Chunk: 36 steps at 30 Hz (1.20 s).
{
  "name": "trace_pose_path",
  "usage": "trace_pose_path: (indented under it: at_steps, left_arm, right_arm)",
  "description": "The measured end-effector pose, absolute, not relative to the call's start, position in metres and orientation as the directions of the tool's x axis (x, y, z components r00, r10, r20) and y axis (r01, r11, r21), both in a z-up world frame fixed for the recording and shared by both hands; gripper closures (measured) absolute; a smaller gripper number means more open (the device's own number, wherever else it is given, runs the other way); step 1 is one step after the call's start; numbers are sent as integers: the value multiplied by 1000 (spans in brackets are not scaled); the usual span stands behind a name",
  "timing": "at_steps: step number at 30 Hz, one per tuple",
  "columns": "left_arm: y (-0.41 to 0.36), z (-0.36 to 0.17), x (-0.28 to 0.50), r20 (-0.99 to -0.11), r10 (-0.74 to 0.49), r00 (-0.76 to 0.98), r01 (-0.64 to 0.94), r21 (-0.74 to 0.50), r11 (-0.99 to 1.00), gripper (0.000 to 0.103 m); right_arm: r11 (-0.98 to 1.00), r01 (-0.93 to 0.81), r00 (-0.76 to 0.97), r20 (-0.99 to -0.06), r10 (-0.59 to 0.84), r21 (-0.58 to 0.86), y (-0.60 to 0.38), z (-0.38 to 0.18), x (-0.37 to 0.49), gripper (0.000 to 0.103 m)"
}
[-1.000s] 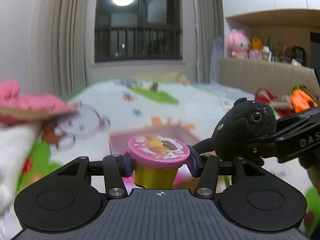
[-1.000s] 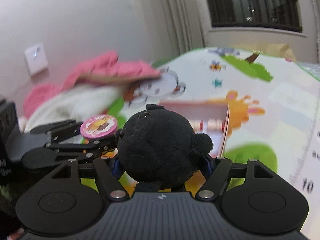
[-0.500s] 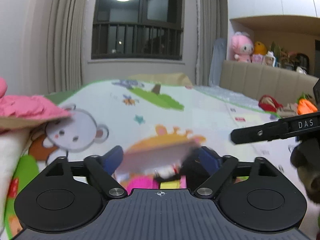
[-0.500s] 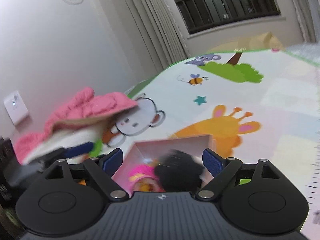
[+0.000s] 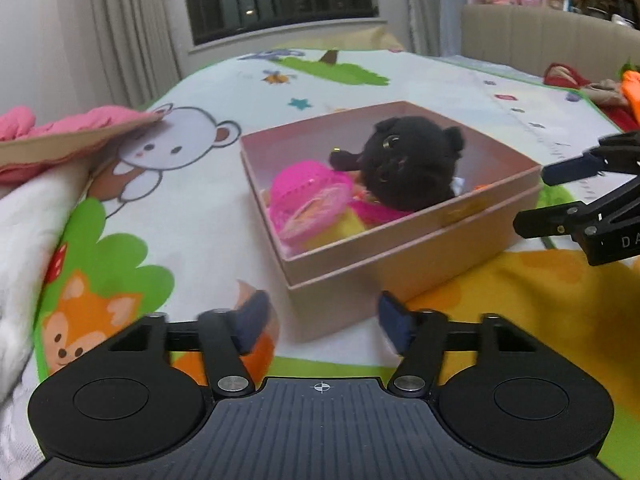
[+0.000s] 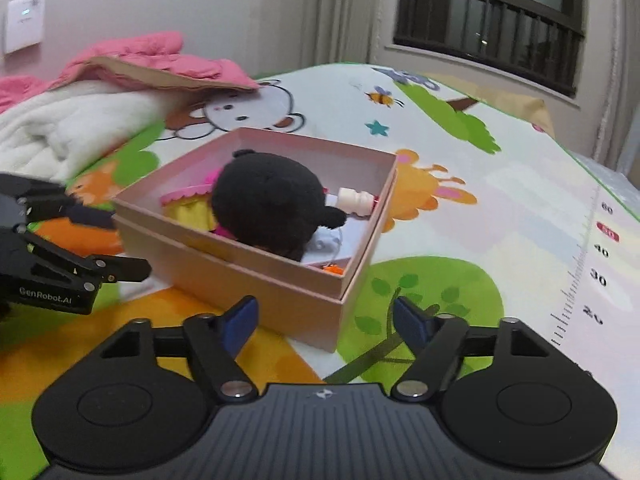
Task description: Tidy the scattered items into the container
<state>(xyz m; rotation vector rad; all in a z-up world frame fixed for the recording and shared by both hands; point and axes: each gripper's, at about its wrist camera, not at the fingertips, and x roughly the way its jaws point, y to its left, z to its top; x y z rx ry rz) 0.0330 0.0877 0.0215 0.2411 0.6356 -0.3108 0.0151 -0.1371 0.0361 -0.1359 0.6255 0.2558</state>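
Observation:
A pink cardboard box (image 5: pixel 404 256) (image 6: pixel 280 284) sits on the cartoon play mat. Inside it lie a black plush toy (image 5: pixel 408 168) (image 6: pixel 268 204), a yellow cup with a pink lid (image 5: pixel 308 204) (image 6: pixel 188 204) and a small white toy (image 6: pixel 356 202). My left gripper (image 5: pixel 320 320) is open and empty, just in front of the box's near corner; it also shows in the right wrist view (image 6: pixel 116 240). My right gripper (image 6: pixel 324 320) is open and empty, in front of the box; it also shows at the right edge of the left wrist view (image 5: pixel 560 196).
A pink jacket (image 5: pixel 60 136) (image 6: pixel 132 64) and a white blanket (image 6: pixel 68 128) lie at the mat's left. A beige sofa (image 5: pixel 540 36) with plush toys stands at the back right. Red and orange items (image 5: pixel 600 88) lie at the mat's right edge.
A second ago my left gripper held the cup and my right held the black plush. Both opened over the box; the items now lie inside and both grippers have drawn back.

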Motion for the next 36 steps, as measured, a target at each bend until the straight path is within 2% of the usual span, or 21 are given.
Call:
trace_pose_path:
  at_steps: [3,8,12,14,15,18,19,20,23,26,28,31,36]
  left_arm:
    - [88,23,39,-609,-222,762,358,109,927,45]
    - [78,25,57,-601,-216,769,340,99,935,45]
    - [72,24,71,-601,-202,773,294,59,954,41]
    - [70,25,70,-597,-190,779,262,36,964,22]
    - [68,25,67,-591,-186,785,250,27,968,8]
    - [61,23,55,-581,-170,796,220,16,975,3]
    - [58,21,52,-587,-162,793,210,13,978,2]
    - [56,19,49,-595,-154,789,199,10,980,1]
    - [49,10,45,-630,-95,770,136,17,991,0]
    - [47,4,43,-637,-23,770,42,15,999,0]
    - [47,2,40,-627,-21,779,23,-5,1000,0]
    - [40,0,38,-617,3,787,18,28,999,0]
    - [42,-3,40,-630,-7,776,22,16,1000,0]
  right_arm:
    - [961,-275,779,-588,216,-11,-137,36,22,34]
    - [964,-261,808,-556,194,-43,-130,37,37,34]
    - [972,-234,814,-551,184,-21,-134,36,54,31]
    - [977,-213,813,-554,177,-1,-137,34,56,23]
    - [979,-203,813,-557,171,4,-139,32,55,21]
    - [978,-211,801,-572,175,5,-142,26,43,13]
    - [977,-214,796,-581,172,-4,-143,23,39,7]
    - [977,-213,792,-589,162,-18,-143,19,34,0]
    - [979,-190,792,-601,109,-74,-144,10,26,0]
    - [988,-143,763,-643,70,-62,-152,5,29,0]
    - [995,-101,752,-657,58,-27,-160,4,32,0]
    - [997,-72,741,-669,50,-4,-167,1,35,0]
    - [987,-154,761,-643,90,-44,-169,-4,38,0]
